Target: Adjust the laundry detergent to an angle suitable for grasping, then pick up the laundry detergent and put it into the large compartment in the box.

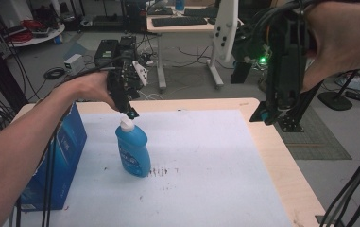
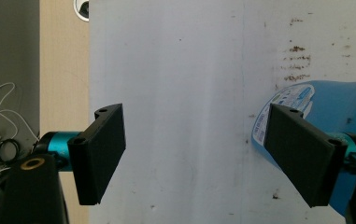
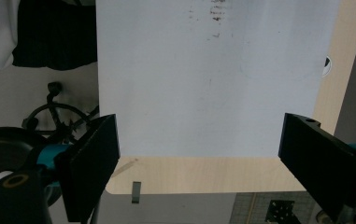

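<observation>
Just below open left claw point(image 1: 131, 113): blue bottle point(image 1: 133, 151), upright.

The person's left forearm point(image 1: 21, 142) comes in from the lower left and reaches forward, its hand point(image 1: 90, 87) wrapped around the left gripper point(image 1: 131, 113), which points down with its jaws standing wide apart and nothing pressed between them. The right hand point(image 1: 338, 42) holds the right gripper point(image 1: 262, 116) high at the upper right, pointing down, jaws likewise spread wide.
</observation>
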`<move>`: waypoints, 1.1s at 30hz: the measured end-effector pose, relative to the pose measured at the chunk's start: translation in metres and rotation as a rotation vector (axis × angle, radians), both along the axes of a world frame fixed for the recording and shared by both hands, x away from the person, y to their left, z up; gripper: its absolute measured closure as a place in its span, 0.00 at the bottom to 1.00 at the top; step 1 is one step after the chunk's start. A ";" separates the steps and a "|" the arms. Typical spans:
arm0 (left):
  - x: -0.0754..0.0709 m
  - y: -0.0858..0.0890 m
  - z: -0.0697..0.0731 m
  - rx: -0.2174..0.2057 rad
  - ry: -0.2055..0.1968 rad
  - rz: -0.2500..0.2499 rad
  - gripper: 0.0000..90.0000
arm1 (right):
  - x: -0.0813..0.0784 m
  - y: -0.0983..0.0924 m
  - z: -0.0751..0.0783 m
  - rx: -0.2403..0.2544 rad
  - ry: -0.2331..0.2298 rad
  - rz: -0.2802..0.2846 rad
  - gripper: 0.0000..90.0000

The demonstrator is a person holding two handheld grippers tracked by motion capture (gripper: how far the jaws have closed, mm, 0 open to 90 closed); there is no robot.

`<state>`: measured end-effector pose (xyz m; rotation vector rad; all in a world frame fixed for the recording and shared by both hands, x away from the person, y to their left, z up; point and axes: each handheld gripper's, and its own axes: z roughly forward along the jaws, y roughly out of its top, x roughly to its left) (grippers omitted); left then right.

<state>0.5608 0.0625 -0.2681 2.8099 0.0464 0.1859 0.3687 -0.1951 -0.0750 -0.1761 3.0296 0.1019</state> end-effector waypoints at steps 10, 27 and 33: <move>-0.002 0.004 0.005 -0.006 -0.009 0.004 0.23 | 0.003 0.003 -0.003 -0.009 -0.012 0.005 0.13; -0.001 -0.002 0.005 0.012 -0.010 0.018 0.23 | -0.001 -0.006 -0.005 0.005 -0.029 0.000 0.13; 0.000 -0.001 0.005 0.010 -0.011 0.021 0.23 | 0.000 -0.005 -0.007 0.002 -0.026 0.006 0.13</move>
